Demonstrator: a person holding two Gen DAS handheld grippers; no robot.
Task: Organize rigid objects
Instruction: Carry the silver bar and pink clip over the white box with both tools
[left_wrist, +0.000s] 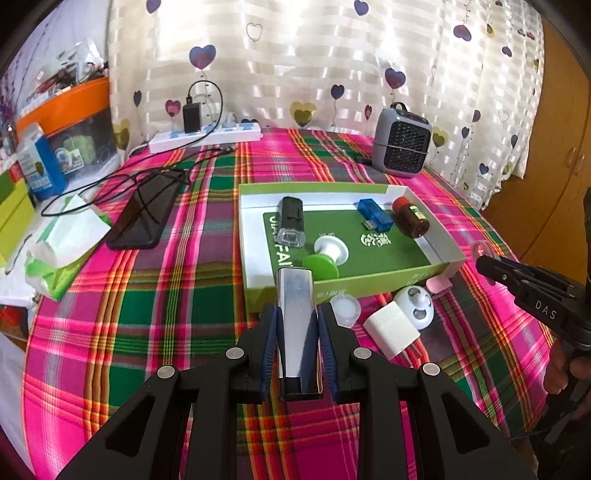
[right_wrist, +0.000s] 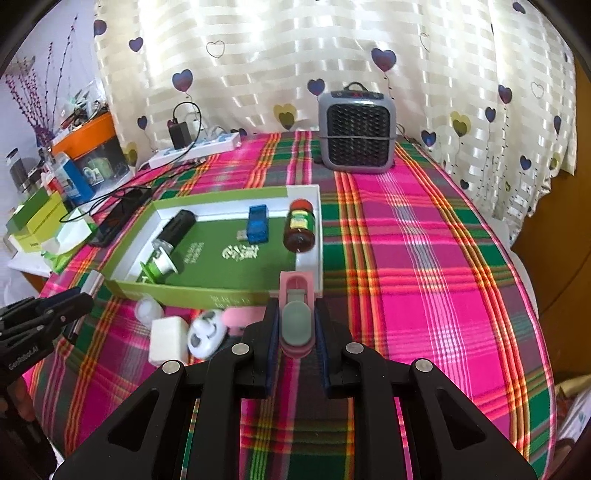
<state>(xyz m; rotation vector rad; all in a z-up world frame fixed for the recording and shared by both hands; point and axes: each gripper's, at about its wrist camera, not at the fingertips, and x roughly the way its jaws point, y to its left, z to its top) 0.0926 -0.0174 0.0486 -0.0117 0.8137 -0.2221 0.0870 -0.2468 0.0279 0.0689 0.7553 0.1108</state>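
Note:
In the left wrist view my left gripper (left_wrist: 295, 310) is shut on a silver metal bar (left_wrist: 295, 295), held above the cloth just before the green box (left_wrist: 314, 187). Inside the box lie a black device with a clear cap (left_wrist: 291, 218), a blue USB stick (left_wrist: 373, 214), a brown bottle (left_wrist: 412, 218) and a green-and-white spool (left_wrist: 327, 254). In the right wrist view my right gripper (right_wrist: 295, 306) is shut on a pink case with a grey oval (right_wrist: 295, 317), near the green box's (right_wrist: 221, 194) front right corner. A white cube (right_wrist: 168, 339), a white round piece (right_wrist: 205, 332) and a small cap (right_wrist: 147, 310) lie before it.
A grey heater (right_wrist: 356, 129) stands at the back of the plaid table. A power strip (left_wrist: 207, 138), a black phone (left_wrist: 142, 210) with cables and a tissue pack (left_wrist: 62, 243) lie at the left. Stacked boxes crowd the left edge. Bare cloth spreads right of the box.

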